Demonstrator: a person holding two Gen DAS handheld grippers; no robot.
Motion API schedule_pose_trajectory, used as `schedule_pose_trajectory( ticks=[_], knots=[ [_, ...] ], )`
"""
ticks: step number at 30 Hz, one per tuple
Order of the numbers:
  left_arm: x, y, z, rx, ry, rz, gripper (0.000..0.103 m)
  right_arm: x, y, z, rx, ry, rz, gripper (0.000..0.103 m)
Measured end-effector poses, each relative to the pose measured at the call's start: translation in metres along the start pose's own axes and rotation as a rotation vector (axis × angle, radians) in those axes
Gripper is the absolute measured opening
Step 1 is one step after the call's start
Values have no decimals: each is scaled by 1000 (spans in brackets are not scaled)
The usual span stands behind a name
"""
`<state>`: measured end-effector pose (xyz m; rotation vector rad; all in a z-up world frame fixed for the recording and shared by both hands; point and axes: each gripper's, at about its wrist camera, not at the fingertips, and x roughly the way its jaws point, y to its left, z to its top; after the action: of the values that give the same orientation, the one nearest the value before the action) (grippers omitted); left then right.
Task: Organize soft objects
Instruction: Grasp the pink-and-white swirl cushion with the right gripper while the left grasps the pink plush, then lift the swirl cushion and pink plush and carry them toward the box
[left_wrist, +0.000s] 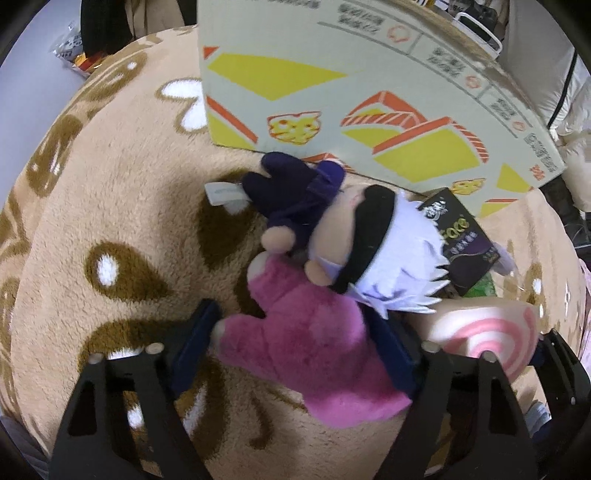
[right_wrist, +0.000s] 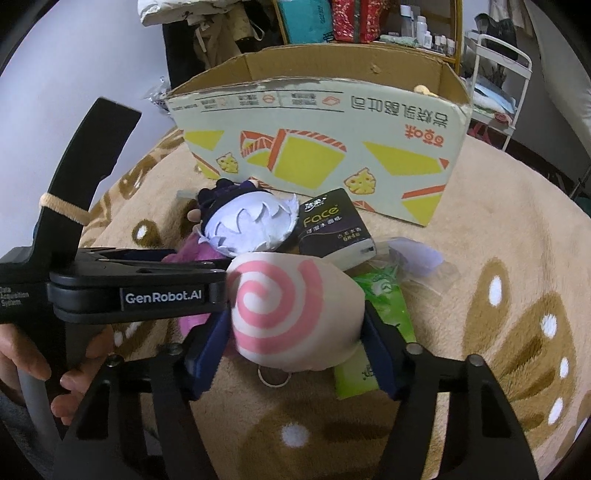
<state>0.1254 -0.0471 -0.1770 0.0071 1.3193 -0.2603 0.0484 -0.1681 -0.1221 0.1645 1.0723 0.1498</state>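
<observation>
A pink plush toy (left_wrist: 306, 354) lies on the beige blanket (left_wrist: 110, 229). It fills the gap of my left gripper (left_wrist: 295, 332), and both blue pads touch its sides. A cream cushion with a pink swirl (right_wrist: 284, 310) sits between the pads of my right gripper (right_wrist: 295, 325), pressed from both sides. The same swirl cushion (left_wrist: 487, 332) shows at the right of the left wrist view. A white-haired doll (left_wrist: 354, 236) in dark purple with a black blindfold lies just beyond the pink toy. The doll (right_wrist: 251, 225) lies behind the swirl cushion.
An open cardboard box (right_wrist: 314, 147) stands behind the pile. A black tissue pack (right_wrist: 332, 229) and a green packet (right_wrist: 384, 306) lie beside the cushion. A person's hand (right_wrist: 37, 369) holds the left gripper's body (right_wrist: 136, 291). Shelves and a white rack stand at the back.
</observation>
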Motion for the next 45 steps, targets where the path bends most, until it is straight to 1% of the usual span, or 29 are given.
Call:
schedule_pose_trajectory(
  ticks=[3,6,10,13,16,21,28,33,39,43,45],
  knots=[
    [-1,0,-1,3,-4,3,74,-2,0,-1,2,-1,-3,63],
    [-4,0,-4,14,-14,9,70,0,-4,-1,23,6,-2,62],
    [-6,1,-6,23,-23,21,70,-1,-6,-1,28,5,-2,61],
    [-17,-1,-8,21,-24,19,70,-2,-6,-2,29,4,-3,60],
    [-19,-2,-9,24,-27,24,70,-3,-7,-2,32,3,-3,59],
    [-25,-7,-8,35,-40,33,69,-5,-6,-1,34,-1,-8,54],
    [-33,-9,-10,43,-62,42,67,-13,-12,1,68,-17,7,54],
    [-39,-8,-13,48,-76,62,66,-24,-16,1,90,-53,9,54],
    [-53,-9,-20,57,-115,93,66,-36,-19,3,113,-104,22,54],
    [-66,-13,-25,58,-160,111,66,-46,-21,4,124,-143,19,54],
    [-73,-8,-23,60,-188,125,66,-51,-22,4,127,-161,16,54]
  ],
)
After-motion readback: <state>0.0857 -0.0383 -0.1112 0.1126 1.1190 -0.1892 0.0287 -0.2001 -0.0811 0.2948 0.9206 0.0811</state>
